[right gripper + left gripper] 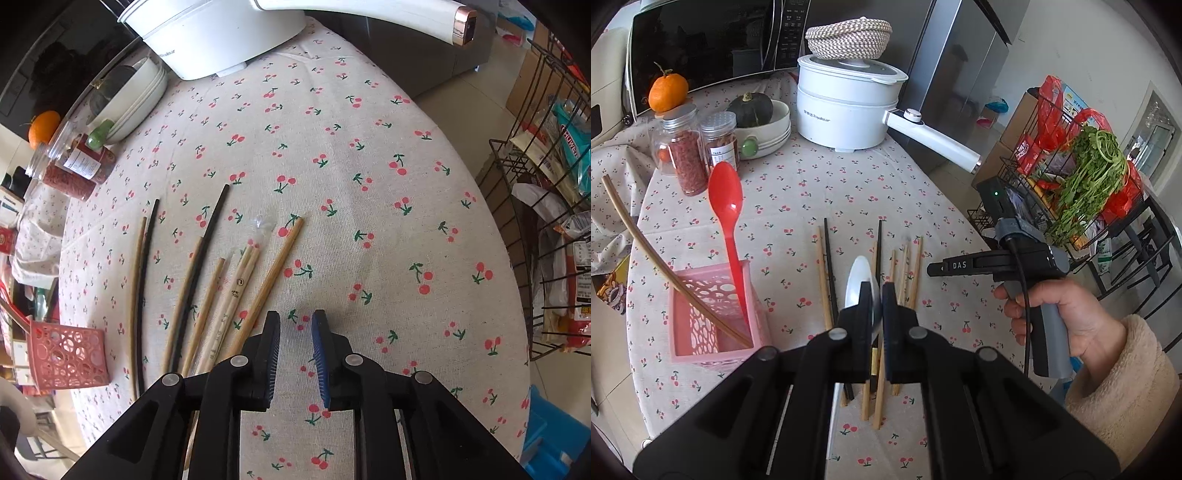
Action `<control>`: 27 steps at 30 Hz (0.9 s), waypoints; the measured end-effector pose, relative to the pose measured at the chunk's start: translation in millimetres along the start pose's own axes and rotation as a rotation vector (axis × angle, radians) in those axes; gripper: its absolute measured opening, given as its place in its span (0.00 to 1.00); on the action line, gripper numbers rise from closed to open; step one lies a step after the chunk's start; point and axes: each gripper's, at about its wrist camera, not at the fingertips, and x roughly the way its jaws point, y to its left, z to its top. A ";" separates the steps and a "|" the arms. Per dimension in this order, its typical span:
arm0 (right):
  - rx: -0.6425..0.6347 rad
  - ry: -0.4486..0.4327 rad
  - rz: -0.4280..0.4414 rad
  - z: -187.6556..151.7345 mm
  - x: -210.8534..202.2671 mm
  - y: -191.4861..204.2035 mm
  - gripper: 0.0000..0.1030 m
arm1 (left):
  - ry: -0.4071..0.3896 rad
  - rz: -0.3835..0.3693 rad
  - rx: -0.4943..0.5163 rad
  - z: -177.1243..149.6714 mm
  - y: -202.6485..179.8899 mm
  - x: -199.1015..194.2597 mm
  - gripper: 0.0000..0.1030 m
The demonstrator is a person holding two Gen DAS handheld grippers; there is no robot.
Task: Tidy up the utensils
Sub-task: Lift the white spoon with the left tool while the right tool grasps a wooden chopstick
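My left gripper (pixel 875 295) is shut on a white spoon (pixel 860 275), held above loose wooden and black chopsticks (pixel 827 266) on the cherry-print tablecloth. To its left a pink perforated basket (pixel 713 332) holds a red spoon (pixel 726 199) and one long wooden chopstick (pixel 665 269). In a person's hand at the right, my right gripper (pixel 936 267) hovers over the cloth. In the right wrist view the right gripper (pixel 295 325) has its jaws a little apart with nothing between them, just right of the chopsticks (pixel 207 295). The basket (pixel 70 354) stands at lower left.
A white electric pot (pixel 846 107) with a long handle and a woven basket (pixel 849 37) on its lid stands at the back. Two spice jars (pixel 683 155), stacked bowls (pixel 768 133) with a squash, an orange and a microwave are back left. A wire rack (pixel 1082 177) of groceries borders the table's right edge.
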 end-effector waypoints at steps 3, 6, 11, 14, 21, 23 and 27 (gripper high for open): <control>-0.017 -0.019 -0.022 4.2 2.0 16.6 0.30 | -0.014 -0.005 -0.011 1.9 4.2 -2.9 0.05; -0.064 -0.042 -0.098 4.0 5.7 35.0 0.37 | -0.026 -0.014 -0.023 2.8 7.0 -5.7 0.05; -0.150 -0.046 -0.257 -0.2 13.4 61.8 0.24 | -0.073 -0.035 -0.033 5.0 11.6 -20.4 0.05; -0.138 -0.047 -0.235 1.0 13.4 63.5 0.13 | -0.114 -0.045 -0.043 7.2 15.9 -33.6 0.05; -0.002 -0.071 -0.035 0.4 -1.0 33.5 0.06 | -0.241 -0.048 -0.077 12.5 33.1 -67.3 0.05; 0.008 -0.108 -0.004 -0.1 -14.8 32.4 0.06 | -0.290 -0.049 -0.092 14.5 40.1 -78.5 0.05; -0.025 -0.203 0.066 -8.1 -54.7 46.0 0.06 | -0.428 0.000 -0.120 15.8 51.5 -97.3 0.05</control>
